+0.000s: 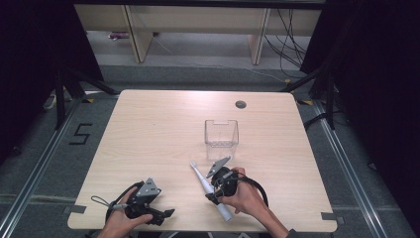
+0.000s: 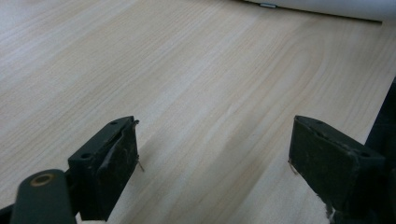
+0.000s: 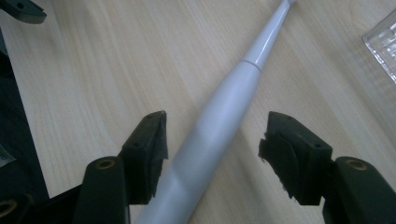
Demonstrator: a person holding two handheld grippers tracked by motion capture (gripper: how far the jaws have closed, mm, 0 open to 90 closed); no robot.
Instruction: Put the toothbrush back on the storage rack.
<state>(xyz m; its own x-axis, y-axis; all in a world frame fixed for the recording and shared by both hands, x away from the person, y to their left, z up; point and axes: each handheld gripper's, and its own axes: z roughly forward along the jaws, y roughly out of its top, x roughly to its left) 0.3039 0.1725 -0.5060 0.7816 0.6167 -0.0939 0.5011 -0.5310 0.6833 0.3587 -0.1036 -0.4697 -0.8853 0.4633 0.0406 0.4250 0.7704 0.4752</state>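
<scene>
**Ana:** Two black jaws of the right hand-held gripper point(image 3: 212, 156) sit closest to the lens, standing apart with the white electric toothbrush point(image 3: 219, 116) lying between them. Neither pad presses on it yet; there is bare wood on both sides of the handle.

**Ben:** Take it from the big things down. Where does everything sit?

**Ana:** On the counter point(image 1: 163, 129), in the high view, the clear plastic cup point(image 1: 221, 133) stands upright near the centre. The toothbrush point(image 1: 205, 184) lies flat at about five o'clock from the cup, apart from it, head pointing to eleven o'clock and thick end toward the counter's near edge. The right hand-held gripper point(image 1: 214, 191) is over its handle. The left hand-held gripper point(image 1: 166, 214) rests at seven o'clock on the counter, well apart, jaws wide with nothing but wood between them point(image 2: 212, 163).

**Ben:** So the step in hand is the grasp. How would you do it well?

**Ana:** I judge three points matter. Centre the handle first, since in the right gripper view it runs nearer the left jaw, and an uneven close could roll it. Grip the thick, rounded part, not the thin neck. Keep the pads low enough to catch the widest part, because the body looks smooth and could squirt out.

**Ben:** And the cup?

**Ana:** Likely the destination, and light, so approach it gently.
</scene>
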